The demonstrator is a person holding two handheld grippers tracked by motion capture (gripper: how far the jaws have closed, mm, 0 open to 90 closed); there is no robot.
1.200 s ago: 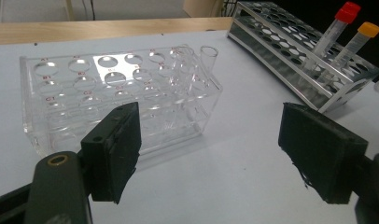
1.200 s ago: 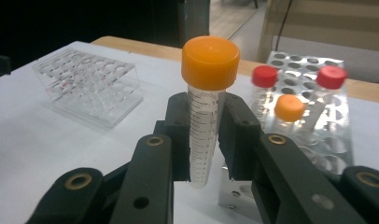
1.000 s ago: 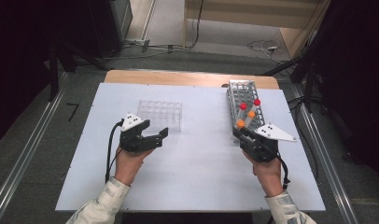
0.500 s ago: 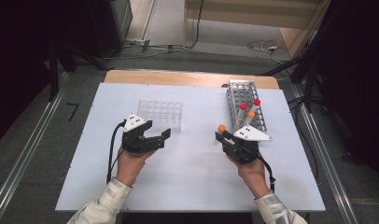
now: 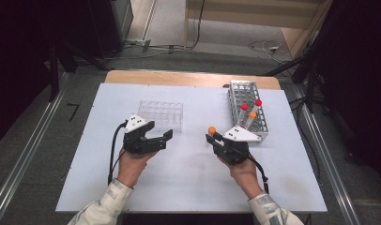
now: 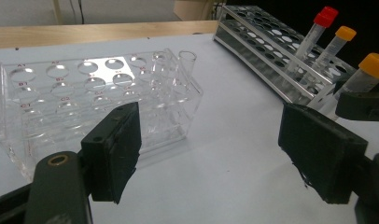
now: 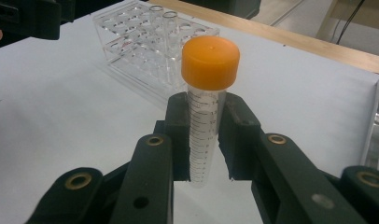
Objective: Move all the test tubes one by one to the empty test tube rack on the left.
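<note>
Our right gripper (image 7: 204,140) grips the orange-capped tube (image 7: 206,88) upright in its fingers; our left gripper (image 6: 211,154) hovers with fingers open beside the clear rack (image 6: 85,93).

Row labels in small red print, among them B1 and C1, mark the wells of the clear rack (image 6: 85,100). The orange-capped tube (image 7: 204,112) carries a printed graduation scale whose numerals are too small to read.
</note>
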